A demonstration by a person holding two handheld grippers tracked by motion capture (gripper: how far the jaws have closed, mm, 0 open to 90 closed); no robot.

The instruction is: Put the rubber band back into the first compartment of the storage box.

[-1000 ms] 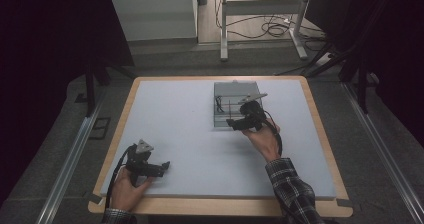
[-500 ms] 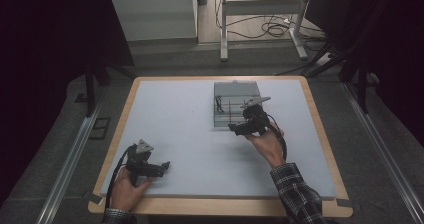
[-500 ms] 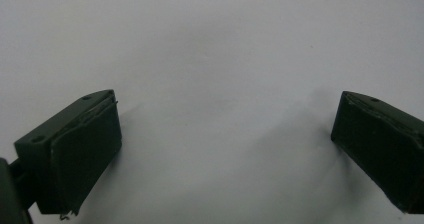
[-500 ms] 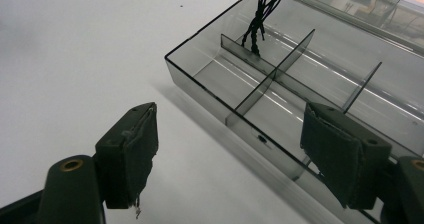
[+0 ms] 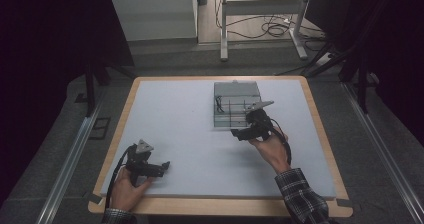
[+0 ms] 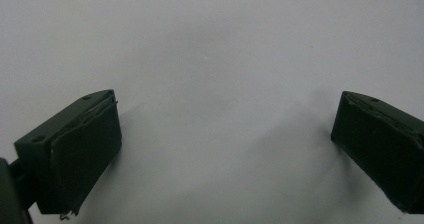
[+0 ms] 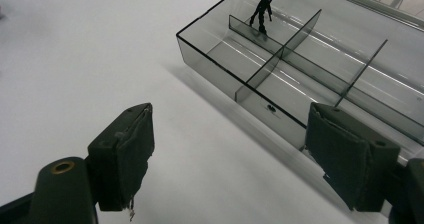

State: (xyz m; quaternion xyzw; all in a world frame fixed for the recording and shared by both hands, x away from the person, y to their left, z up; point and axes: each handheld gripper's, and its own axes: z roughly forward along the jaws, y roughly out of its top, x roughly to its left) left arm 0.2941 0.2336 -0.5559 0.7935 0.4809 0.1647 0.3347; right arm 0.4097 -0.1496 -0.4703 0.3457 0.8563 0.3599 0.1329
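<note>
A: The left tool (image 5: 165, 165) is sitting near, on the white worktop (image 5: 175, 124), wide open with nothing in it. The right tool (image 7: 227, 149) has just been opening too, with nothing between.

B: Where is the box?

A: The clear box (image 7: 300, 69) is lying farther off, just beside the right tool. It is looking light, hard and slippery, maybe easy to crack. I'd pinch its near wall. Thin walls are splitting it up, and a black cord bundle (image 7: 262, 6) is lying in a far part.

Your right gripper (image 5: 239, 132) sits just before the clear plastic divided box (image 5: 237, 90), mid-surface (image 5: 175, 114); a black cord bundle (image 7: 263, 6) lies in its far-left compartment. Left gripper (image 5: 165, 167) near-left, well apart.
</note>
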